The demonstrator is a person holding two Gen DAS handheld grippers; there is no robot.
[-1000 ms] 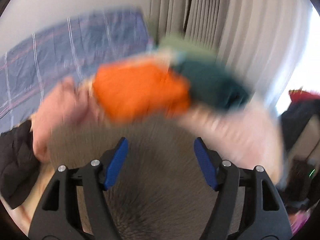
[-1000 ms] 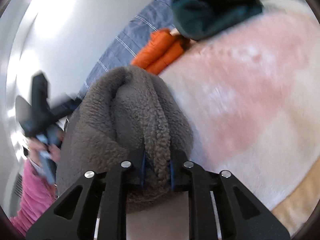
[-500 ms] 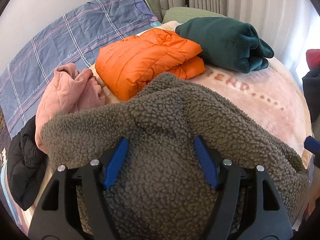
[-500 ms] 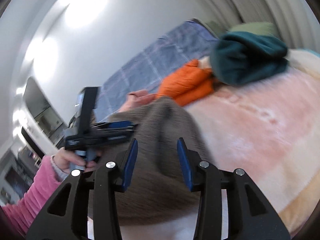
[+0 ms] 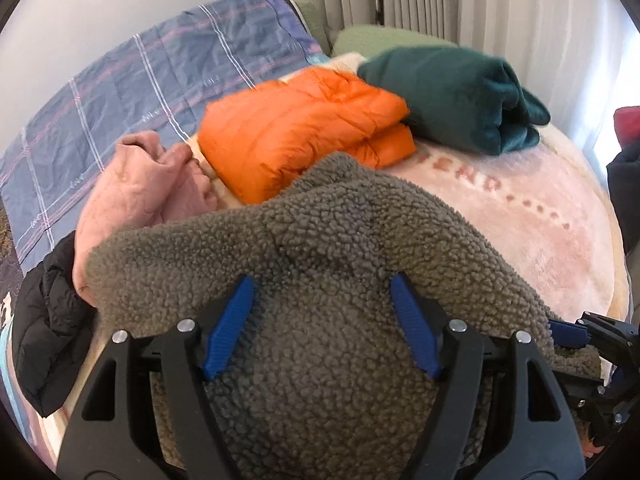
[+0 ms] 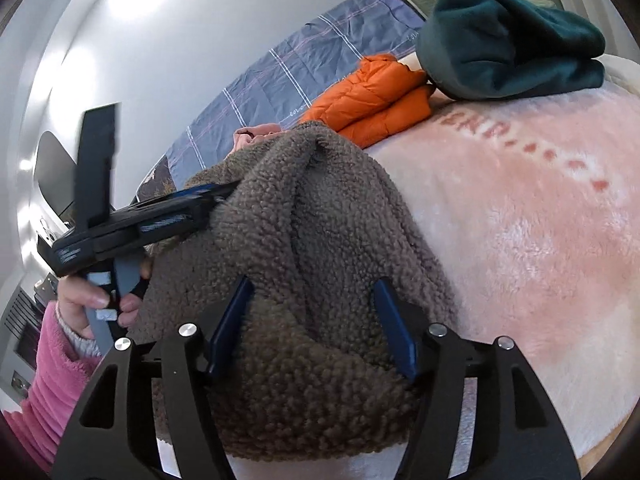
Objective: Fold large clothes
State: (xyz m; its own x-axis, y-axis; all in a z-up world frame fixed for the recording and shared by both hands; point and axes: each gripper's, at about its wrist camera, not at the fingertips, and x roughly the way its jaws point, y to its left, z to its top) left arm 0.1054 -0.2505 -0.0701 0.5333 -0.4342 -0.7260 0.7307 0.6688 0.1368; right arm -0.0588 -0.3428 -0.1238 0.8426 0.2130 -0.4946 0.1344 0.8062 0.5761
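A grey-brown fleece jacket [image 5: 340, 240] lies bunched on the pink blanket [image 5: 520, 216] at the bed's near edge. My left gripper [image 5: 320, 280] hangs over it, jaws wide and still opening a little, with fleece bulging between the blue pads but not squeezed. The right wrist view shows the left gripper [image 6: 216, 196] poking into the fleece jacket [image 6: 320, 220] from the left, held by a hand [image 6: 88, 300] in a pink sleeve. My right gripper [image 6: 313, 282] is opening, with a fold of fleece loose between its pads. The right gripper [image 5: 568, 330] shows at the jacket's right edge.
Behind the fleece lie a folded orange puffer jacket [image 5: 304, 128], a folded dark green garment [image 5: 452, 100], a crumpled pink garment [image 5: 144, 184] and a black puffer [image 5: 48, 328] at the left edge. A blue checked sheet [image 5: 140, 92], a wall and curtains stand beyond.
My right gripper has let go of the fleece fold it was pinching and its jaws have spread apart. The left wrist view has steadied over the jacket, jaws wide as before.
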